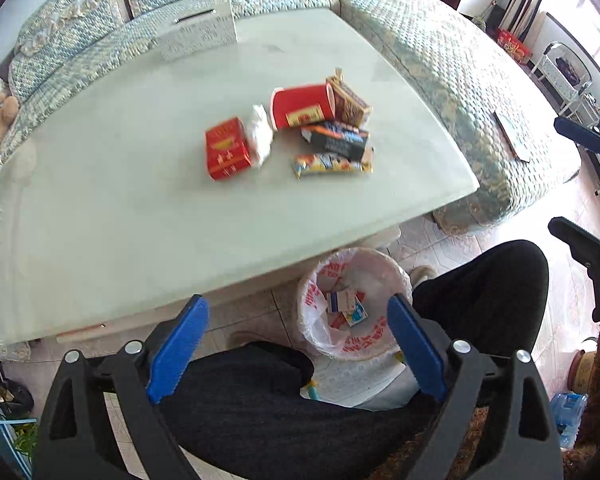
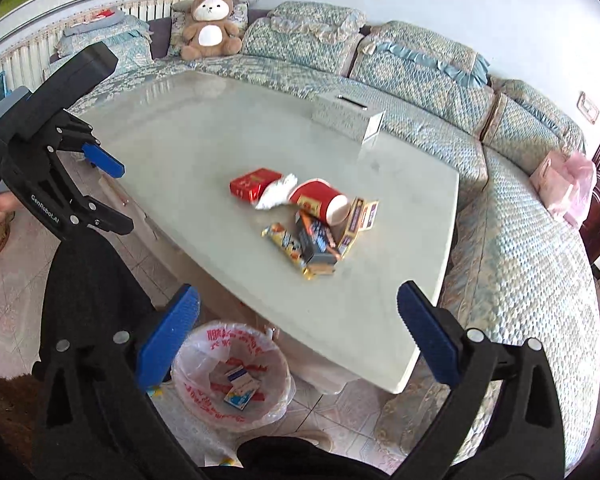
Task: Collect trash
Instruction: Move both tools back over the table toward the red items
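Left gripper (image 1: 298,346) spread wide, nothing between the blue pads; same deal with the right gripper (image 2: 298,338), gaping and empty. Trash pile mid-table (image 1: 120,216): red box (image 1: 226,154), crumpled white tissue (image 1: 260,136), red paper cup (image 1: 302,108) tipped on its side, a brown carton (image 1: 348,100), a dark wrapper (image 1: 338,140), a yellow snack bar (image 1: 332,164) (all bunched close, some touching). Bag-lined bin (image 1: 320,336) down on the floor by the table edge, small cartons (image 2: 240,386) already inside.
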The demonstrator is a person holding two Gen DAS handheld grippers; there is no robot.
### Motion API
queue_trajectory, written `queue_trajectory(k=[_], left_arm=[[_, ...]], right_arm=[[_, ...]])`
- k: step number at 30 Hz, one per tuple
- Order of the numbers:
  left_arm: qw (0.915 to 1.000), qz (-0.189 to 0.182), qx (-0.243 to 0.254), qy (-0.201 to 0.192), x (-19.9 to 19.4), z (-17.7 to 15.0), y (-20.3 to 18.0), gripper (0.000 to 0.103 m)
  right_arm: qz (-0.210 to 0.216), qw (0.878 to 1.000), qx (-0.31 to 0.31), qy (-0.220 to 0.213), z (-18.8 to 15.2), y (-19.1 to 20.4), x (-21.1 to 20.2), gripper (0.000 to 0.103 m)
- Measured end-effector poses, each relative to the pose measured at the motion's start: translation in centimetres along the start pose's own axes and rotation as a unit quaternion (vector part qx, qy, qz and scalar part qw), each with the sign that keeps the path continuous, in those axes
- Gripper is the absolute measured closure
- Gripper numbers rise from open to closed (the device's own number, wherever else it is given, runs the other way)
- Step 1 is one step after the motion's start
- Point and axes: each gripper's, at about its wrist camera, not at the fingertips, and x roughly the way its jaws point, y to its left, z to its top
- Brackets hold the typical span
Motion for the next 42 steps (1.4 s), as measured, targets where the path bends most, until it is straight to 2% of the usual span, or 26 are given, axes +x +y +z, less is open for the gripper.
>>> queue_trajectory(k=[6, 9, 13, 18, 23, 32, 42], left_arm=[[0.9996, 0.016, -0.021, -0.008, -5.7, 5.0, 1.9, 0.010], [0.9996, 0.024, -0.017, -0.002, -6.8, 6.8, 2.5, 0.010], [0.9992, 0.026, -0.024, 0.017, -6.1, 9.2, 3.5, 0.010], [0.9989, 0.019, -0.020, 0.039, -3.0, 11.0, 4.5, 0.010], [0.9970, 0.007, -0.025, 0.073, 1.6, 12.2, 6.0, 0.010], [0.9918, -0.012, -0.034, 0.123, 9.5, 13.8, 7.9, 0.010], [0.9861, -0.030, -0.038, 0.159, 15.9, 15.2, 9.0, 0.010]], right_arm=[[-0.022, 0.998, -0.053, -0.024, 5.2, -1.3, -2.4, 0.006], [-0.019, 0.997, -0.074, -0.034, 7.1, -1.5, -2.6, 0.006], [-0.006, 0.995, -0.090, -0.029, 9.4, -2.5, -1.4, 0.006], [0.011, 0.996, -0.089, -0.009, 11.5, -4.2, 1.8, 0.006], [0.024, 0.996, -0.086, 0.017, 12.2, -5.0, 5.5, 0.006], [0.061, 0.991, -0.100, 0.071, 11.9, -4.6, 12.4, 0.006], [0.079, 0.983, -0.118, 0.116, 11.2, -4.2, 19.2, 0.006]])
